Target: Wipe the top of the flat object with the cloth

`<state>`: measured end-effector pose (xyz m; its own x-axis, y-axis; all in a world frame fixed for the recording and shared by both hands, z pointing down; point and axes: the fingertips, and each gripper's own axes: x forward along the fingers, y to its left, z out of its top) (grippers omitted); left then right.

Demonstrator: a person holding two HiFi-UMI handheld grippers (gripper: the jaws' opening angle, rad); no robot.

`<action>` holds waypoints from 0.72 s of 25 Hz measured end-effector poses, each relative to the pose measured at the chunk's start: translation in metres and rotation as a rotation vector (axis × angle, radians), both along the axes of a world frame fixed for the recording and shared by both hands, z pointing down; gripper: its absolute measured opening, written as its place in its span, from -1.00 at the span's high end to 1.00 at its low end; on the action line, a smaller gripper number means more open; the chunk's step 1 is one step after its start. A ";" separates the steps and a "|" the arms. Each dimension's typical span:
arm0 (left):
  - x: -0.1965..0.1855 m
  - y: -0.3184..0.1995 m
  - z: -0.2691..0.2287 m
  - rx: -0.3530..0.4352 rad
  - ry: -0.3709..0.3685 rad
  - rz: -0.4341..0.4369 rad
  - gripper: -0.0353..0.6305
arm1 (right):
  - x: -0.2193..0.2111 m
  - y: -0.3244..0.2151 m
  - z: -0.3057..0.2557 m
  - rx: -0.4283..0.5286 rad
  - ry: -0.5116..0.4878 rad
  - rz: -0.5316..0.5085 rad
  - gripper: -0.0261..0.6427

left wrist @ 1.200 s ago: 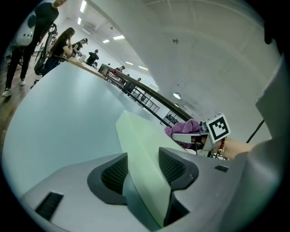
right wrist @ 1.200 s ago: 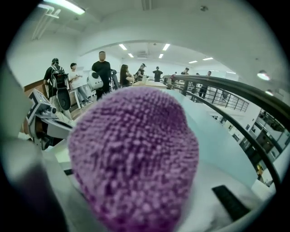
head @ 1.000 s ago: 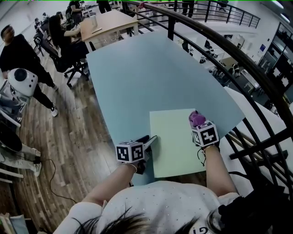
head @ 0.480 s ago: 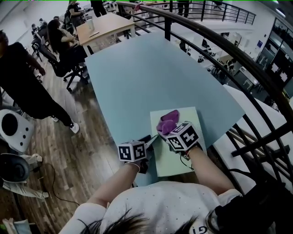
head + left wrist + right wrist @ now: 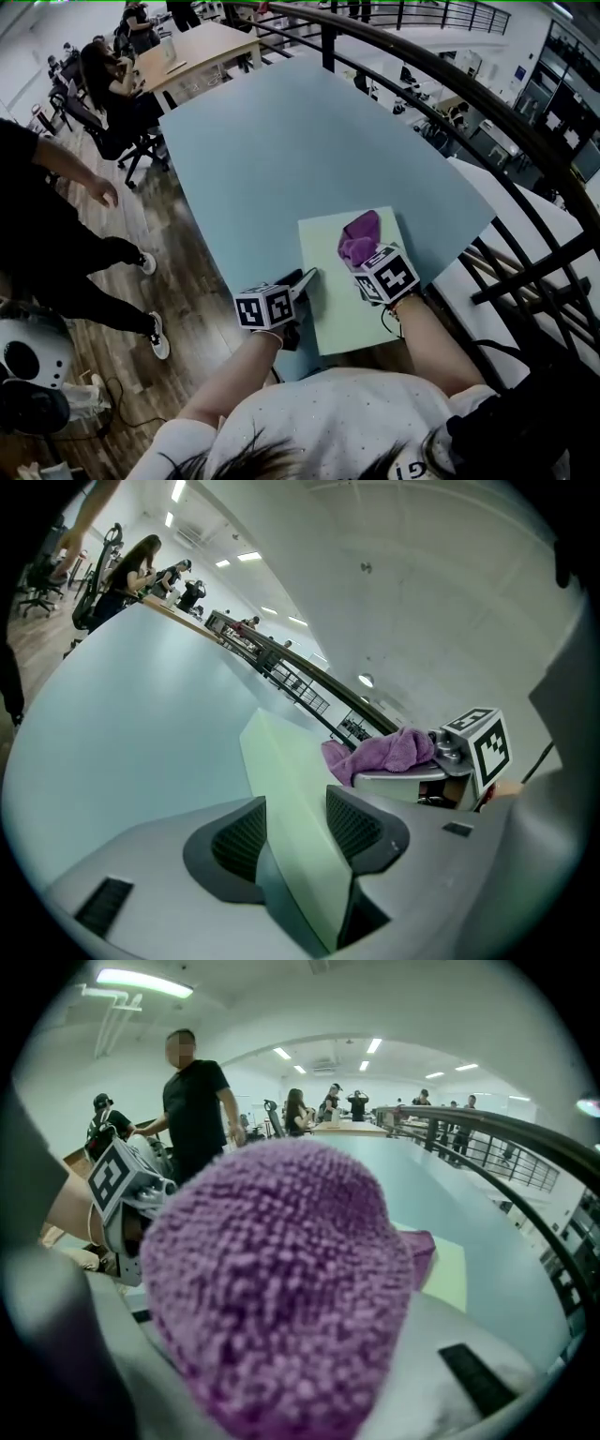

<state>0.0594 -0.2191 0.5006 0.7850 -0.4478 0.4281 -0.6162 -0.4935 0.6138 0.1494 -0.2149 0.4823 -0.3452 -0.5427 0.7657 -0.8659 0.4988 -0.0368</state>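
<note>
A pale green flat board [image 5: 342, 309] lies on the light blue table [image 5: 281, 150] near its front edge. My left gripper [image 5: 305, 278] grips the board's left edge; in the left gripper view the board [image 5: 272, 761] sits between the pads, and the jaws [image 5: 292, 829] have just been closing on it. My right gripper [image 5: 367, 262] is shut on a purple cloth [image 5: 360, 238], which rests on the far middle of the board. That cloth [image 5: 281, 1288] fills the right gripper view and hides the jaws. It also shows in the left gripper view as a purple cloth [image 5: 380, 754].
A dark metal railing [image 5: 469, 103] curves along the table's far and right sides. A person [image 5: 56, 225] stands on the wooden floor at left. A wooden desk [image 5: 187, 52] with seated people is at the back left. White equipment [image 5: 23, 352] stands at lower left.
My right gripper carried the cloth from the board's far right corner leftward across it, then back toward the middle. The left gripper stayed on the board's edge. The person at left walked nearer.
</note>
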 end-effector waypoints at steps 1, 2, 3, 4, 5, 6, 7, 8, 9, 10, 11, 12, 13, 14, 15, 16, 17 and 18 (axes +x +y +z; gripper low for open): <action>0.001 0.000 0.000 -0.002 0.001 0.002 0.30 | 0.011 0.002 0.000 0.007 0.016 0.025 0.81; 0.001 0.001 0.000 -0.006 0.004 0.005 0.30 | 0.022 0.004 0.000 0.013 0.029 0.049 0.82; 0.001 0.001 0.001 -0.010 0.005 0.006 0.30 | 0.033 0.006 0.000 0.018 0.040 0.074 0.81; 0.001 0.001 0.001 -0.012 0.006 0.006 0.30 | 0.043 0.009 0.000 0.021 0.047 0.099 0.81; 0.001 0.002 0.002 -0.012 0.007 0.007 0.30 | 0.054 0.011 0.000 0.023 0.052 0.127 0.81; 0.001 0.002 0.002 -0.012 0.009 0.008 0.30 | 0.063 0.013 0.000 0.026 0.053 0.157 0.81; 0.001 0.002 0.003 -0.013 0.010 0.007 0.30 | 0.073 0.016 0.000 0.028 0.052 0.185 0.81; 0.000 0.002 0.003 -0.016 0.010 0.006 0.30 | 0.080 0.018 0.000 0.031 0.049 0.209 0.81; -0.001 0.003 0.004 -0.019 0.009 0.005 0.30 | 0.087 0.019 -0.001 0.035 0.044 0.228 0.82; -0.001 0.002 0.005 -0.023 0.007 0.004 0.30 | 0.092 0.021 -0.002 0.038 0.041 0.244 0.81; -0.001 0.002 0.005 -0.024 0.004 0.003 0.30 | 0.097 0.023 -0.002 0.042 0.038 0.258 0.82; 0.000 0.003 0.005 -0.023 0.004 0.003 0.30 | 0.101 0.024 -0.003 0.046 0.037 0.271 0.81; 0.001 0.003 0.003 -0.021 0.008 0.003 0.30 | 0.105 0.026 -0.004 0.049 0.037 0.281 0.81; 0.002 0.004 0.001 -0.018 0.012 0.004 0.30 | 0.108 0.027 -0.005 0.052 0.039 0.291 0.81; 0.001 0.004 0.000 -0.016 0.013 0.003 0.30 | 0.110 0.028 -0.006 0.054 0.041 0.300 0.82; 0.000 0.004 0.000 -0.015 0.010 0.002 0.31 | 0.112 0.028 -0.007 0.054 0.041 0.312 0.82; -0.002 0.004 -0.001 -0.014 0.008 0.001 0.31 | 0.114 0.029 -0.008 0.053 0.034 0.326 0.81; -0.003 0.004 -0.001 -0.013 0.008 0.000 0.31 | 0.116 0.029 -0.009 0.053 0.020 0.344 0.82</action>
